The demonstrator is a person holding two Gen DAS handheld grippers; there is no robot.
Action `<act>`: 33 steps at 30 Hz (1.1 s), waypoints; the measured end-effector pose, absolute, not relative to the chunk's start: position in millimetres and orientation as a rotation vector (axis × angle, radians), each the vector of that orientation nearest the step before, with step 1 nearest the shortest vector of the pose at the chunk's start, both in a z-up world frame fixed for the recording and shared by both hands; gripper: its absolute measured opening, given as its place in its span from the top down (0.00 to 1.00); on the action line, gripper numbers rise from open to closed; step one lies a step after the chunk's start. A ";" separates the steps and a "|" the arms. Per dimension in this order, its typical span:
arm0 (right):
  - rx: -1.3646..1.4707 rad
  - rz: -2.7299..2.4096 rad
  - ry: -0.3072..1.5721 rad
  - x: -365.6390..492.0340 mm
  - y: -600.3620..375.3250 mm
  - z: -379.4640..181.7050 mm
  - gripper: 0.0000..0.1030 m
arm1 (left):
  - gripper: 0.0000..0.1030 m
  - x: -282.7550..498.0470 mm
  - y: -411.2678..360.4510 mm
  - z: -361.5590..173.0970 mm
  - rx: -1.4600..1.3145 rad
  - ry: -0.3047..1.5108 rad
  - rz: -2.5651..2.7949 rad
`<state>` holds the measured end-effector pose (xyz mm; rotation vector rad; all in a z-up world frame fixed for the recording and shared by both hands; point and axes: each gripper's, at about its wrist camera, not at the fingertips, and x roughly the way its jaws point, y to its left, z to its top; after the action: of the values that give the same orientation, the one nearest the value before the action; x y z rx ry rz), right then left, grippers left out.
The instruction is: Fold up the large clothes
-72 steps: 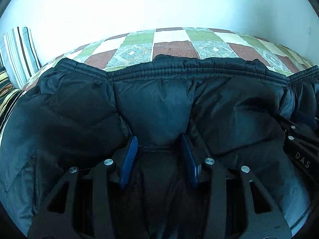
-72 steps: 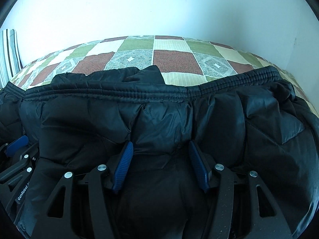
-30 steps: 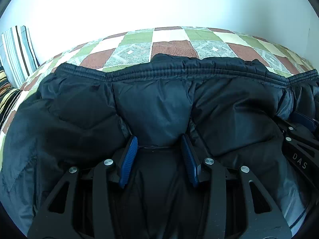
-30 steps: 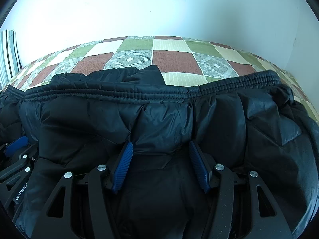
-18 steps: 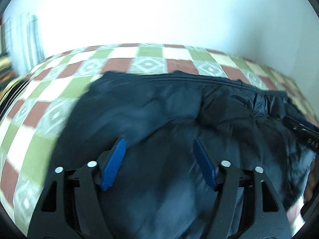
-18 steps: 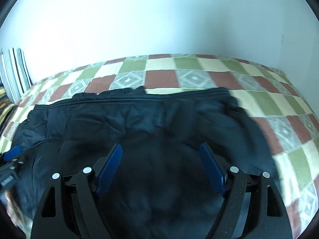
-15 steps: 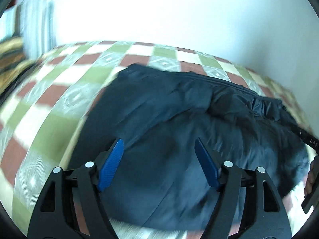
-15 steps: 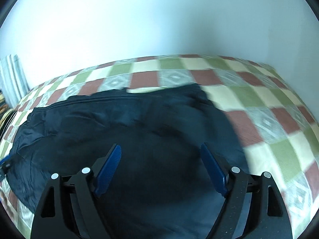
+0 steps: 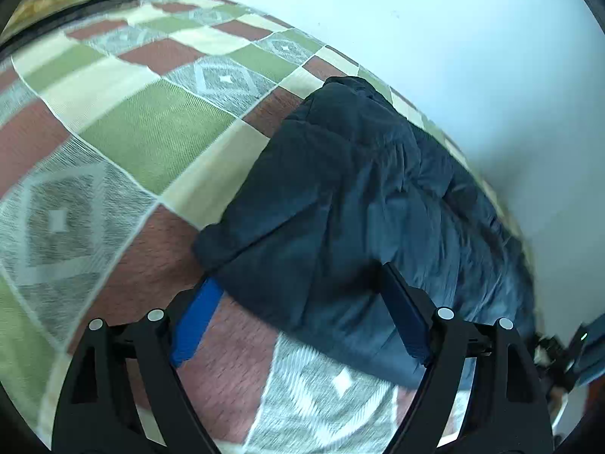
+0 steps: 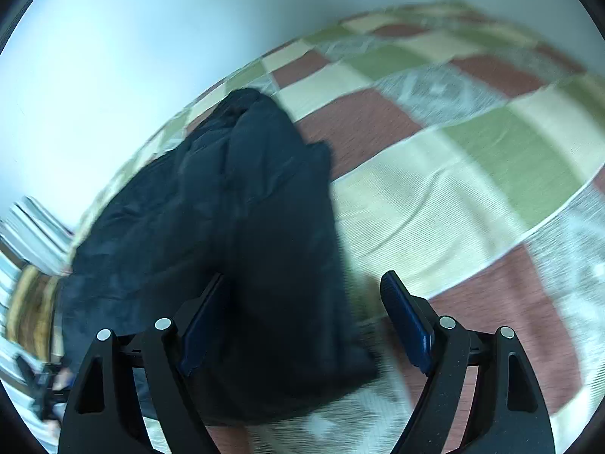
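Note:
A black puffer jacket [image 9: 363, 204] lies folded in a long bundle on the checked bedspread [image 9: 143, 121]. My left gripper [image 9: 298, 314] is open and empty, raised above the jacket's left end. In the right wrist view the jacket [image 10: 242, 227] lies to the left, and my right gripper [image 10: 302, 314] is open and empty above its right end. Both views are tilted and blurred by motion.
A white wall [image 9: 453, 38] runs behind the bed. Striped pillows [image 10: 34, 227] sit at the bed's left end. The other gripper shows small at the right edge of the left wrist view [image 9: 559, 355] and at the lower left of the right wrist view [image 10: 41, 386].
Both grippers let go of the jacket, opened wide and pulled back and outward. The jacket dropped onto the bedspread as a folded bundle.

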<state>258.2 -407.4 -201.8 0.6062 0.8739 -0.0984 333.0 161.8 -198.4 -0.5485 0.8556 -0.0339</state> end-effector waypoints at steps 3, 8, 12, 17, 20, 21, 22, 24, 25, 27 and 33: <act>0.616 -0.104 0.886 265.8 -399.2 -211.6 0.21 | 0.22 343.5 166.4 -207.0 -0.613 0.859 -0.020; 0.601 -0.103 0.854 265.4 -390.0 -210.4 0.48 | 0.64 344.4 166.5 -202.3 -0.601 0.818 0.009; 0.659 -0.083 0.823 257.1 -394.4 -208.6 0.68 | 0.81 341.3 167.2 -193.3 -0.581 0.793 0.011; 0.659 -0.087 0.803 248.9 -387.6 -201.2 0.74 | 0.88 335.5 169.3 -176.4 -0.559 0.753 0.012; 0.646 -0.072 0.800 241.9 -381.1 -197.8 0.75 | 0.89 325.0 174.5 -166.3 -0.543 0.731 0.006; 0.645 -0.062 0.801 236.5 -377.4 -197.1 0.75 | 0.89 320.6 177.0 -163.8 -0.540 0.728 0.006; 0.645 -0.057 0.803 233.3 -375.5 -197.0 0.76 | 0.89 318.6 180.0 -161.3 -0.536 0.725 0.005; 0.641 -0.040 0.810 219.9 -367.3 -197.7 0.76 | 0.89 305.9 186.1 -155.6 -0.523 0.722 0.009; 0.640 -0.032 0.813 214.4 -364.0 -198.2 0.76 | 0.89 299.2 189.3 -154.3 -0.519 0.722 0.011; 0.631 -0.013 0.821 201.2 -353.9 -199.5 0.76 | 0.89 281.1 199.6 -152.3 -0.513 0.725 0.021; 0.620 0.046 0.841 170.1 -322.8 -198.5 0.76 | 0.89 232.9 235.1 -152.3 -0.529 0.740 0.056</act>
<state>170.1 -322.8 -198.5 0.6204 0.8406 0.0455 232.9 235.1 -152.3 -0.5294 0.7398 0.0562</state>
